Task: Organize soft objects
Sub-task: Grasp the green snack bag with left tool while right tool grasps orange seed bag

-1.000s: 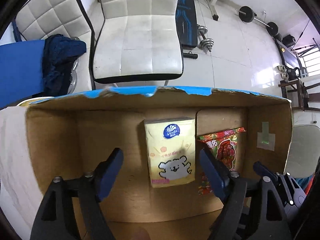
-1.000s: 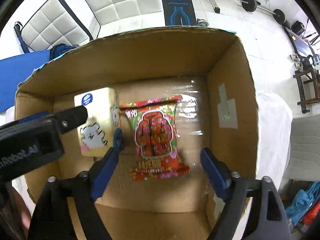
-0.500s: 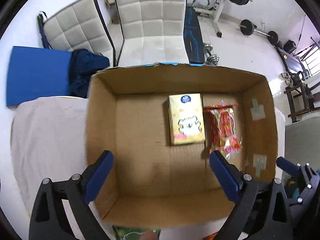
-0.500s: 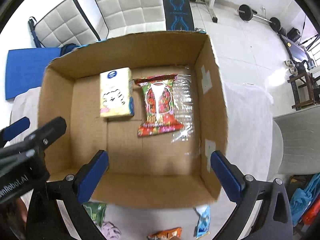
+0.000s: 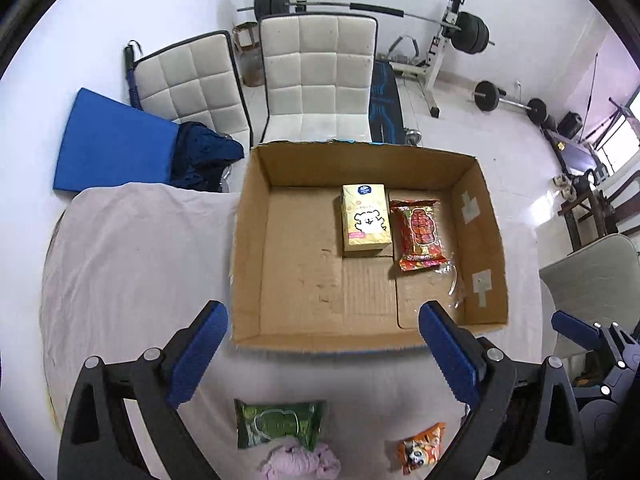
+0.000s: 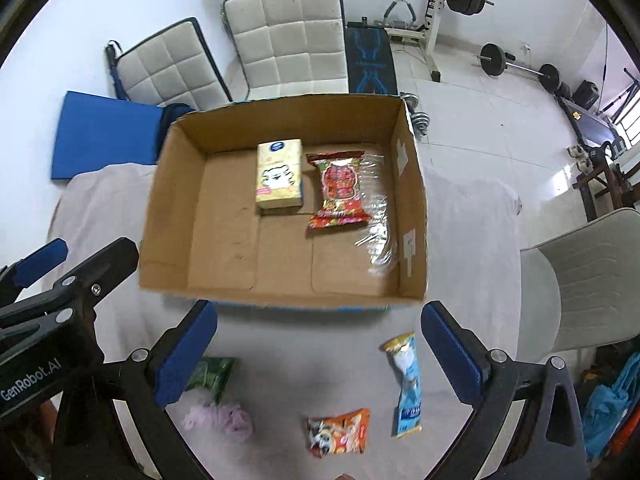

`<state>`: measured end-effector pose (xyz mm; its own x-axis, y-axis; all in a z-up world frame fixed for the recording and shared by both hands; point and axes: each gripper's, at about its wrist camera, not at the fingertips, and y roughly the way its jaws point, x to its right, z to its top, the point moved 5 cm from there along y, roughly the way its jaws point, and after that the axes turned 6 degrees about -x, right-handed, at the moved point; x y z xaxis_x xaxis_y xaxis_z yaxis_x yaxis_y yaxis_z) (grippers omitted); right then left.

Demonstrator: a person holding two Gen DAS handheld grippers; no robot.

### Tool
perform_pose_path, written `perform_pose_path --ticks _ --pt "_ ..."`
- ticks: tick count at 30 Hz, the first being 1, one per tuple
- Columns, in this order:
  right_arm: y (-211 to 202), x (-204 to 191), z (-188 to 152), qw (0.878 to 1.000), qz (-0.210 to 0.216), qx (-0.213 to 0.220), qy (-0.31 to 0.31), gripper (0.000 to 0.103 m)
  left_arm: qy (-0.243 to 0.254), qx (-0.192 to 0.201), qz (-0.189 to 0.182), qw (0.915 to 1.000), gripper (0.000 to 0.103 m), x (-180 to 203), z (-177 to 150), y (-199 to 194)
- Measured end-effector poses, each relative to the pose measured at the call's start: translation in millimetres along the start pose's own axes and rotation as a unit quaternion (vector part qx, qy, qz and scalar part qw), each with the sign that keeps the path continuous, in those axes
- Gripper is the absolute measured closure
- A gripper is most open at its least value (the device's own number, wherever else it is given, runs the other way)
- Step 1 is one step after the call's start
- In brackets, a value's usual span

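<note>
An open cardboard box [image 5: 248,248] [image 6: 412,200] stands on a table under a pale cloth. In it lie a yellow tissue pack [image 5: 365,219] [image 6: 279,174] and a red snack bag [image 5: 420,234] [image 6: 340,188] side by side. On the cloth in front of the box lie a green packet [image 5: 278,424] [image 6: 210,376], a pink fluffy piece [image 5: 300,460] [image 6: 218,418], an orange snack bag [image 5: 420,446] [image 6: 340,432] and a blue-and-white packet [image 6: 406,384]. My left gripper [image 5: 324,356] and right gripper [image 6: 320,354] are open and empty, above the cloth near the box's front edge.
White padded chairs [image 5: 316,80], a blue mat [image 5: 112,148] and weight equipment [image 5: 464,32] stand behind the table. A grey chair [image 6: 580,280] is at the right. The cloth-covered table [image 5: 132,260] extends left of the box.
Both grippers have pulled back and up out of the box, staying open and empty. The tissue pack and red bag stay inside. The loose items on the cloth have come into view.
</note>
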<state>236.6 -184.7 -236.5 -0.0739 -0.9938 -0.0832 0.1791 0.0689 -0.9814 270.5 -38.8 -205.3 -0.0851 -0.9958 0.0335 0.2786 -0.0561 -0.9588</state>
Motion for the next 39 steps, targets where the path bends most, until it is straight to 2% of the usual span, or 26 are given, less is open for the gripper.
perform_pose_path --ticks 4,8,11,15,17,19,21,22,23,26,29,31,32,33,35,38,39 --pt "-13.6 5.7 -25.2 1.0 0.01 -0.004 -0.004 0.0 -0.002 0.002 0.001 1.0 0.005 -5.1 -21.2 -18.0" --pt "1.0 28.9 -68.5 0.999 0.016 -0.045 0.009 0.0 -0.01 -0.002 0.017 0.9998 0.005 -22.3 -53.8 -22.6" --pt "27.1 57.3 -101.7 0.996 0.007 -0.081 0.037 0.0 -0.022 -0.037 0.03 0.9986 0.005 -41.8 -89.0 -3.8" --pt "73.1 91.0 -137.8 0.988 0.001 -0.125 0.095 0.0 -0.056 -0.126 0.04 0.9896 0.005 -65.7 -140.6 53.5" --pt "92.6 99.1 -150.8 0.982 0.014 -0.141 0.121 0.0 -0.1 -0.173 0.012 0.9797 0.005 -75.7 -160.6 84.6" --pt "105.2 102.2 -158.5 0.98 0.015 -0.147 0.136 0.0 -0.158 -0.21 -0.023 0.9645 0.005 -84.4 -176.9 109.6" --pt "111.6 102.6 -162.1 0.979 0.015 -0.146 0.144 0.0 -0.226 -0.238 -0.066 0.9425 0.005 -93.8 -188.4 134.7" --pt "113.8 103.8 -161.4 0.978 0.013 -0.144 0.147 0.0 -0.264 -0.25 -0.075 0.9285 0.005 -99.9 -192.9 147.7" --pt "116.1 105.1 -161.2 0.978 0.01 -0.142 0.151 0.0 -0.29 -0.255 -0.089 0.9182 0.005 -103.0 -194.3 156.0" --pt "119.7 111.4 -158.1 0.977 0.003 -0.136 0.165 0.0 -0.347 -0.264 -0.108 0.8936 0.005 -110.4 -194.1 177.2" --pt "125.3 120.5 -153.0 0.975 -0.007 -0.134 0.177 0.0 -0.377 -0.27 -0.107 0.8794 0.005 -116.3 -189.8 194.1" --pt "129.0 127.8 -149.7 0.973 -0.01 -0.138 0.185 0.0 -0.388 -0.274 -0.099 0.8743 0.005 -120.4 -188.1 203.1" --pt "132.5 131.2 -148.2 0.972 -0.012 -0.144 0.184 0.0 -0.39 -0.274 -0.093 0.8744 0.007 -122.2 -186.5 207.1" --pt "136.0 135.0 -147.3 0.971 -0.015 -0.149 0.185 0.0 -0.384 -0.272 -0.084 0.8783 0.011 -122.6 -184.4 210.0" --pt "142.0 140.0 -146.8 0.97 -0.02 -0.158 0.183 0.0 -0.345 -0.265 -0.059 0.8987 0.017 -117.7 -176.1 214.1" --pt "149.7 141.1 -151.1 0.968 -0.018 -0.173 0.178 0.0 -0.249 -0.254 -0.016 0.9344 0.018 -97.1 -162.4 217.1" --pt "151.3 137.9 -152.8 0.969 -0.016 -0.178 0.174 0.0 -0.225 -0.25 -0.007 0.9417 0.018 -90.0 -158.8 217.7"
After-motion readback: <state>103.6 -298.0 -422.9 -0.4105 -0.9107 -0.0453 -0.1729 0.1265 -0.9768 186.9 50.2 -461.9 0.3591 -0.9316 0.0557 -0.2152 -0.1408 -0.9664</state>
